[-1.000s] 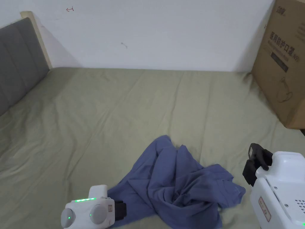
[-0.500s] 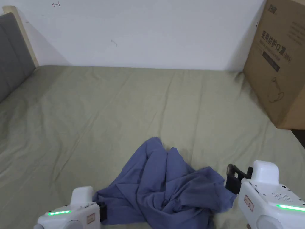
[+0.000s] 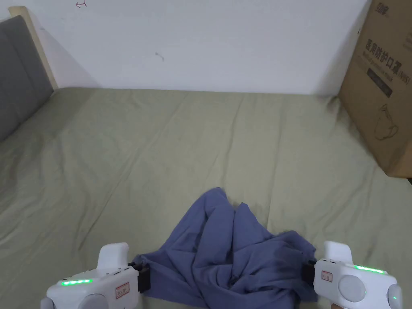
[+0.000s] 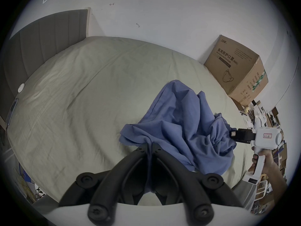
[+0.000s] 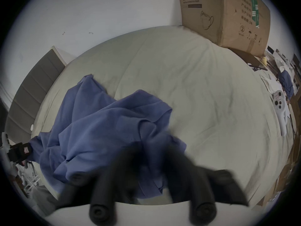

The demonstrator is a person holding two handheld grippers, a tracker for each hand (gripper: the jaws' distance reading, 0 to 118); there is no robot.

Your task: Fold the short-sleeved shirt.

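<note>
at about 7 o'clock in the head view, the left gripper (image 3: 144,277) sits at the shirt's left edge; its own view shows the jaws drawn together with a pinch of blue cloth squeezed between them (image 4: 149,145). at about 5 o'clock the right gripper (image 3: 307,271) meets the shirt's right edge, and its own view is smeared, so whether its jaws (image 5: 146,149) have closed on the cloth cannot be told. a hand (image 4: 260,161) holds that gripper's handle in the left gripper view. between the two, the blue short-sleeved shirt (image 3: 233,253) lies crumpled in a rumpled heap on the olive bed sheet (image 3: 181,153), toward 6 o'clock. a cardboard box (image 3: 386,88) stands at 2 o'clock, a grey headboard (image 3: 20,72) at 10 o'clock.
</note>
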